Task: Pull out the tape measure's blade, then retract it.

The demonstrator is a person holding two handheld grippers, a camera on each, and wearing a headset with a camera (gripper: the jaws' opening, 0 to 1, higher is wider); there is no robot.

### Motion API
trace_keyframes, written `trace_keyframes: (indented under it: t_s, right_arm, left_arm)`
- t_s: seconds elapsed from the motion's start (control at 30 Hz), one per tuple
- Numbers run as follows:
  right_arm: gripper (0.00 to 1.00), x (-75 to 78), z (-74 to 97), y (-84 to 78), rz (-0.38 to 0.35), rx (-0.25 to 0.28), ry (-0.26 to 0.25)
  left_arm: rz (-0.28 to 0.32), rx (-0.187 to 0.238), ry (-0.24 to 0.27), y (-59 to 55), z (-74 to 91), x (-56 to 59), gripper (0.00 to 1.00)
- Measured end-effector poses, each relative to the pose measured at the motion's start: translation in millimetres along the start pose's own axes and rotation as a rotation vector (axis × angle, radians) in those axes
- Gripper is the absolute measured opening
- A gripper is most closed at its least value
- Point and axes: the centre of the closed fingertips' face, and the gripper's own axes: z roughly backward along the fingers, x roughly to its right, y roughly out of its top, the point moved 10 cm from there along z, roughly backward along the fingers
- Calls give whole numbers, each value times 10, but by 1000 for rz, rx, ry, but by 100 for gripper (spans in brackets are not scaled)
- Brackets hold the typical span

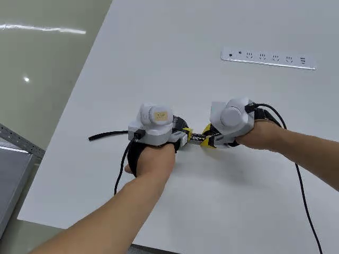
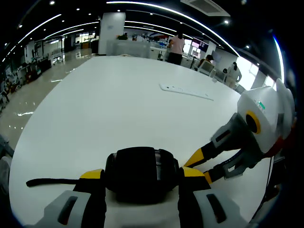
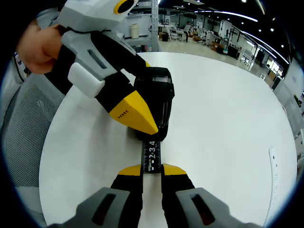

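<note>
A black tape measure case (image 2: 142, 176) rests on the white table (image 1: 159, 53), and my left gripper (image 2: 142, 173) is shut on its two sides. In the head view the case (image 1: 179, 125) peeks out beside the left gripper (image 1: 183, 133). A short length of blade (image 3: 152, 153), with numbers 2, 3, 4 showing, runs out of the case (image 3: 159, 95). My right gripper (image 3: 152, 169) is shut on the blade's end. The blade (image 1: 197, 138) bridges the small gap to the right gripper (image 1: 208, 139). The case's black wrist strap (image 2: 52, 182) trails off to the left.
A white power strip (image 1: 267, 58) lies at the table's far right. A black cable (image 1: 302, 185) hangs from the right gripper over the table. The table's left edge (image 1: 69, 106) drops to a shiny floor. People stand far behind the table (image 2: 178, 45).
</note>
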Motion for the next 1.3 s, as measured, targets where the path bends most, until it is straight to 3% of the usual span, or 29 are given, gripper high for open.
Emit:
trace_keyframes:
  t_s: [1.3]
  right_arm:
    - [14, 2, -177, 165, 31, 48, -47]
  left_arm:
    - [-25, 12, -6, 13, -18, -29, 57]
